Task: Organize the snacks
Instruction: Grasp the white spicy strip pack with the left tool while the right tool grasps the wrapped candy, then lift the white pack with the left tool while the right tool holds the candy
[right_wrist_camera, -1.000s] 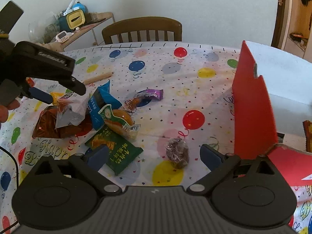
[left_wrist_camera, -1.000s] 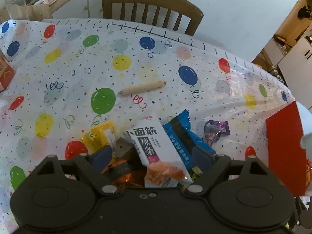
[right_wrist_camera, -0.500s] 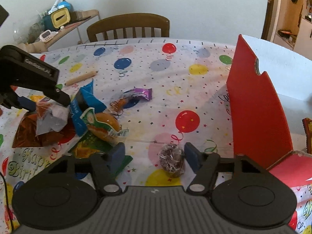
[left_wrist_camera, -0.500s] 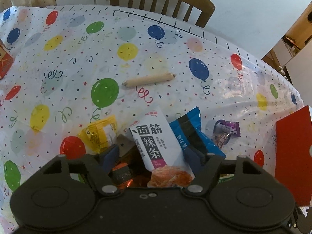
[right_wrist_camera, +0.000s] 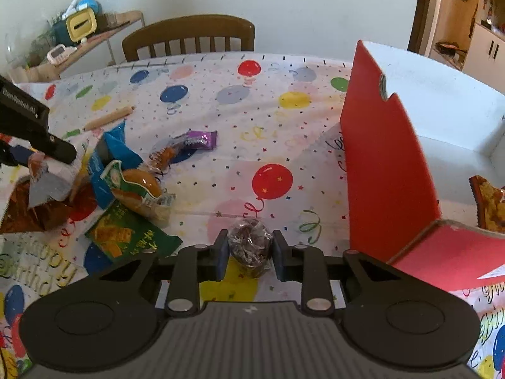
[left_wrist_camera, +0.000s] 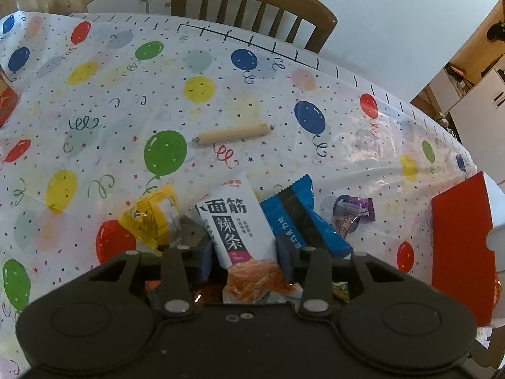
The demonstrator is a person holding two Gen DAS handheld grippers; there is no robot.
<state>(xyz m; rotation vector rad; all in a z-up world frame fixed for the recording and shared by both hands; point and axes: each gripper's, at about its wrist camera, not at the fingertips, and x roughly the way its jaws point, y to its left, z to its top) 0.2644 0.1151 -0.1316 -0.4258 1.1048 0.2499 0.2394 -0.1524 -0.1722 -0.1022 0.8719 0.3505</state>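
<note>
1. Both tongs have been closing since the earlier frames, and each pair now has a snack between its jaws.
2. I am watching the left tongs (left_wrist_camera: 246,257) pinching a white packet (left_wrist_camera: 235,225) with black Chinese characters, its blue pads pressing on both sides of it.
3. That packet is sitting on top of a pile near the left of the bench (left_wrist_camera: 221,101), beside a blue packet (left_wrist_camera: 300,218) and a yellow wrapper (left_wrist_camera: 151,218).
4. I am seeing the right tongs (right_wrist_camera: 247,252) clamping a small round foil-wrapped sweet (right_wrist_camera: 251,244), which is lying on a yellow balloon print.
5. A red box (right_wrist_camera: 388,173) with a white inside is standing open just right of the right tongs, with an orange packet (right_wrist_camera: 487,203) lying in it.
6. A green packet (right_wrist_camera: 129,233), a bun in clear wrap (right_wrist_camera: 142,191) and a purple-ended sweet (right_wrist_camera: 186,147) are lying between the two tongs.
7. A wooden stick (left_wrist_camera: 233,134) is lying further back, well apart from the pile.
</note>
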